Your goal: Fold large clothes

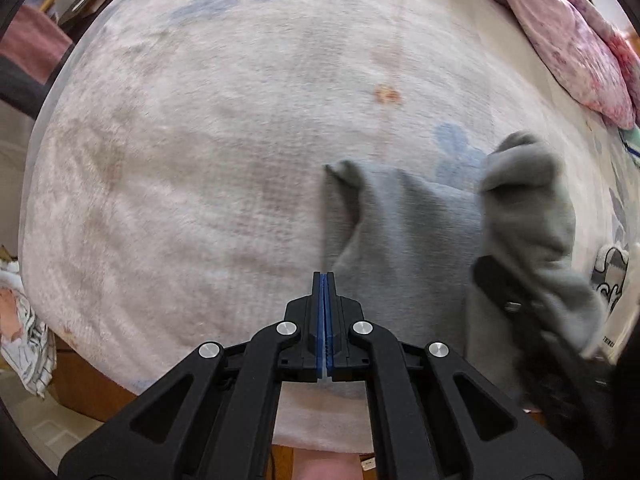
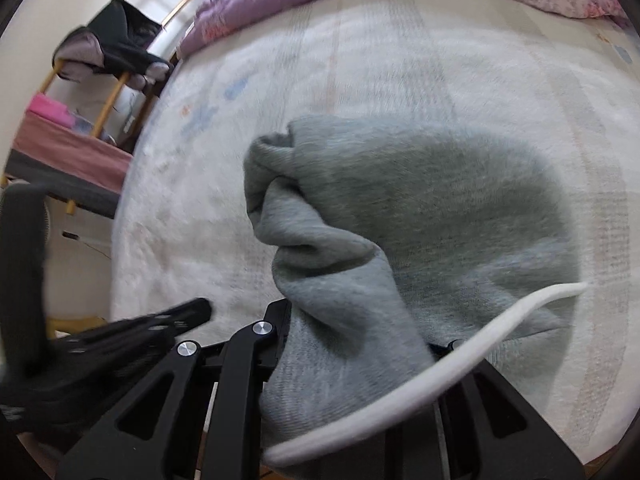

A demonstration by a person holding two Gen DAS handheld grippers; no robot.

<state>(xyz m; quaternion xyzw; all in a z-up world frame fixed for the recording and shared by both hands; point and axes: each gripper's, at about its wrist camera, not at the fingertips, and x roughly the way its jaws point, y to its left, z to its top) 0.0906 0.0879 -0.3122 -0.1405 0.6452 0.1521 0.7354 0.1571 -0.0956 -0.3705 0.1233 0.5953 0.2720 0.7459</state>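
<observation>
Grey sweatshirt fleece (image 2: 400,208) lies bunched at 3 o'clock on the pale fleece blanket (image 1: 180,160), so with our right gripper (image 2: 352,364) clamped on its fold and left gripper (image 1: 325,280) shut empty, we should carry it over flat.

Left gripper (image 1: 325,280) jaws closed, empty, above pale blanket (image 1: 180,180); grey garment (image 1: 408,240) right (blurred), bunched over right gripper (image 1: 508,296).
</observation>
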